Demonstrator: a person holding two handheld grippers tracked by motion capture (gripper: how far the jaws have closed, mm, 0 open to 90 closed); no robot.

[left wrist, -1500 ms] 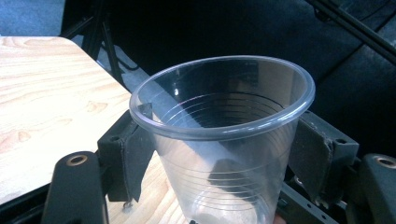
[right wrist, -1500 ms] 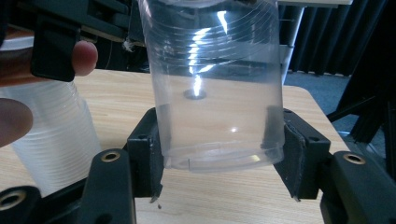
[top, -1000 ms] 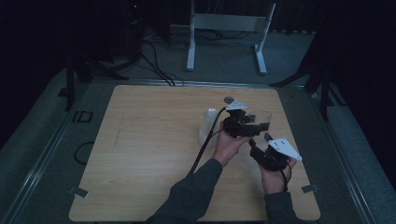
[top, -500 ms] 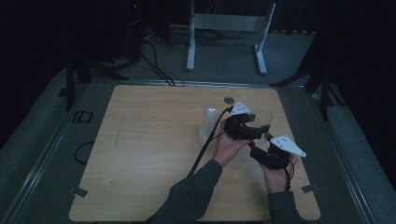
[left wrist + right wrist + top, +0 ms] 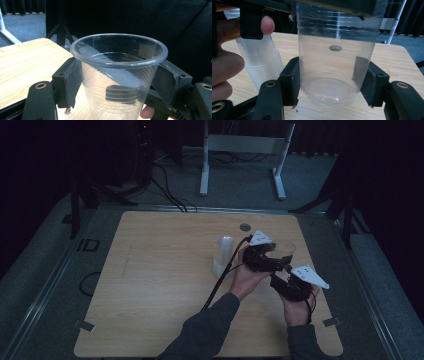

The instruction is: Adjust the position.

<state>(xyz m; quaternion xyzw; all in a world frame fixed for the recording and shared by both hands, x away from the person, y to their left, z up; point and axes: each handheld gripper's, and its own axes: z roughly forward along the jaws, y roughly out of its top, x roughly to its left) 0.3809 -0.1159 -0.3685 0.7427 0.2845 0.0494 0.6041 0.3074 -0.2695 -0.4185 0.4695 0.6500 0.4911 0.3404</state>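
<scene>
A clear plastic cup (image 5: 283, 248) is held upright above the table's right side, between both grippers. In the left gripper view the cup (image 5: 117, 75) stands round and undented between my left gripper (image 5: 119, 65), whose jaws have just been opening; its pads flank the wall under the rim without squeezing it. In the right gripper view my right gripper (image 5: 329, 62) has just been closing, and its pads now press on the cup (image 5: 329, 45) near the base. From above, the left gripper (image 5: 281, 257) sits just over the right gripper (image 5: 280, 270).
A stack of clear cups (image 5: 223, 256) stands on the wooden table (image 5: 160, 285), left of the hands, and appears beside the thumb as the stack (image 5: 260, 65). A round hole (image 5: 244, 227) sits near the far edge. A white frame (image 5: 245, 150) stands on the floor beyond.
The left hand has shifted slightly right with its gripper at the cup. The right hand has stayed in place below it.
</scene>
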